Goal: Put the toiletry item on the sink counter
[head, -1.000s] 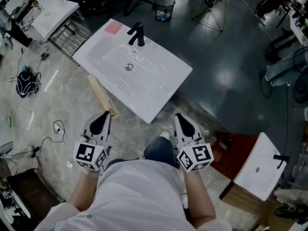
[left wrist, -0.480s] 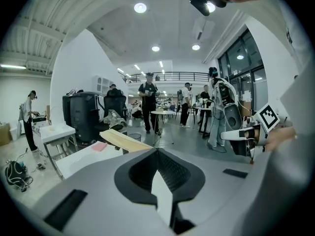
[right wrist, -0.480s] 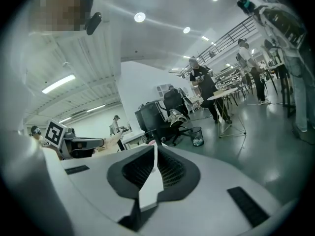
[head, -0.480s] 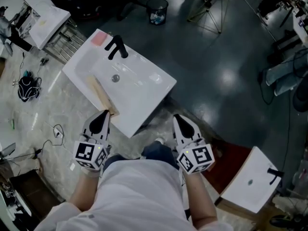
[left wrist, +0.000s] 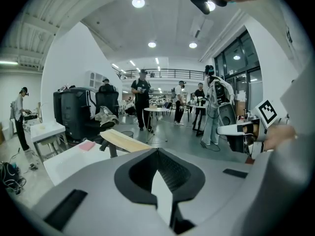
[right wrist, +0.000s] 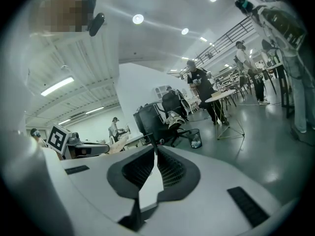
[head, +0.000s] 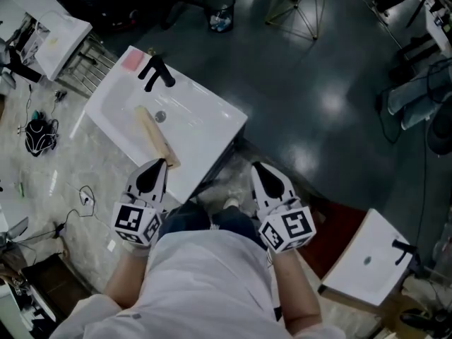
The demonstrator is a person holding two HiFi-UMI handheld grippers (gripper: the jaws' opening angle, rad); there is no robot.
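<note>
At eleven o'clock from the left hand-held gripper (head: 157,167), clamped on the toiletry item (head: 154,136), the sink (head: 205,129) has come under that long beige piece; set-down looks near. Beside it, the right hand-held gripper (head: 263,171) is closed, empty.

The tan flat elongated toiletry item (head: 154,134) has its near end hidden behind the tip of the left gripper (head: 160,164); the white sink counter (head: 205,129) loses its near corner under that same gripper; the pink patch (head: 132,60) at the counter's 10 o'clock corner is too small to identify; so are the contents of the black mesh bin (head: 220,11) at 12 o'clock.
</note>
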